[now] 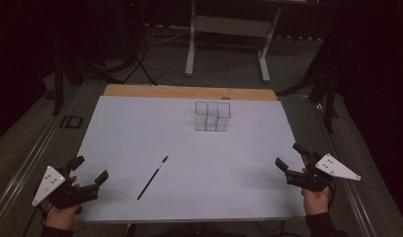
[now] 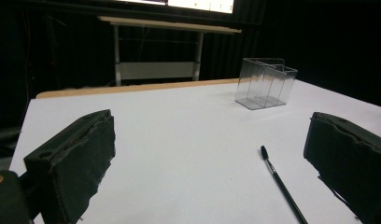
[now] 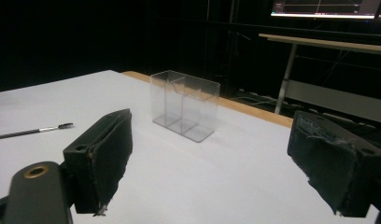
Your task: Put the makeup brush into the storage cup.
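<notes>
Nothing is in hand yet: this looks like the very start, both tools parked at the near corners of the white-covered table (image 1: 140, 128). The left gripper (image 1: 89, 170) sits at the near left edge with its black jaws spread wide and empty; the right gripper (image 1: 291, 157) sits at the near right edge, likewise wide open and holding nothing.

The thin black brush-tipped stick (image 1: 152, 177), something like a small makeup brush, lies flat on the sheet, slanting from near left to far right, closer to the left gripper than to the right. Well apart from it, toward the far middle of the table, stands the clear plastic compartmented organizer box (image 1: 213, 116), upright and apparently empty.

My guess is the brush is meant for that box. The next move would call for the left gripper to reach in, line its jaws across the slim shaft and close low against the sheet, since so flat a stick leaves little to grip.

The room beyond is dark. The box's inner dividers are hard to count through the clear walls, and the brush's handle end runs off the bottom edge of the left gripper view.
</notes>
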A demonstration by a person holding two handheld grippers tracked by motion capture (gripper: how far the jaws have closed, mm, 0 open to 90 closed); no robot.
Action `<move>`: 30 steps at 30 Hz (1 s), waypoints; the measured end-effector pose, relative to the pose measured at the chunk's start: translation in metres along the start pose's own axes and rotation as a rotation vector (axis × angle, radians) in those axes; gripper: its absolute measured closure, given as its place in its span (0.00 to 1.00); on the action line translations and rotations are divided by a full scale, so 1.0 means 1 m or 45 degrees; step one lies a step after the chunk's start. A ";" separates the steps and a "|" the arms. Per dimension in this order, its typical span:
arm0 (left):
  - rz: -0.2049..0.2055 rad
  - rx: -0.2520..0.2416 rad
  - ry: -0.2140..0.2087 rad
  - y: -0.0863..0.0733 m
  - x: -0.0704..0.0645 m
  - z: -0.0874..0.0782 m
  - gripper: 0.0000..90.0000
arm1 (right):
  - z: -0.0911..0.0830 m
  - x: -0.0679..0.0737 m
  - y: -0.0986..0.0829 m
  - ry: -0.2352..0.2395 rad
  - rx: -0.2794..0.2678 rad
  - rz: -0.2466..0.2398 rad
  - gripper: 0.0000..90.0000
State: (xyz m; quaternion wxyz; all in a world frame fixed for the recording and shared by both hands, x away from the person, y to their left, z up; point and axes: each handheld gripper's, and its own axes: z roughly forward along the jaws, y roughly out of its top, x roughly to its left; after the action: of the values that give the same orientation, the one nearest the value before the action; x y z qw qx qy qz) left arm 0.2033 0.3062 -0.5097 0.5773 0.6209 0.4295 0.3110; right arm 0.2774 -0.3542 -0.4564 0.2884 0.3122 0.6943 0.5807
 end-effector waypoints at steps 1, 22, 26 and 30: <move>-0.005 -0.001 0.001 0.000 0.000 0.000 0.03 | 0.000 0.001 0.000 -0.001 -0.002 -0.003 0.15; -0.046 0.034 -0.006 0.017 -0.006 -0.002 0.03 | 0.003 0.006 0.001 0.022 -0.004 -0.013 0.15; -0.036 0.016 -0.020 0.014 -0.004 -0.002 0.03 | 0.003 0.007 0.001 0.025 -0.004 -0.017 0.15; -0.038 0.013 -0.015 0.013 -0.003 -0.002 0.03 | 0.003 0.007 0.001 0.031 -0.005 -0.017 0.15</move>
State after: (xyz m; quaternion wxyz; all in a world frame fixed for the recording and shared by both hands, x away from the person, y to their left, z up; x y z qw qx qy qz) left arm 0.2025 0.3052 -0.4961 0.5813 0.6192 0.4368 0.2965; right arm 0.2756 -0.3467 -0.4563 0.2843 0.3001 0.6987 0.5839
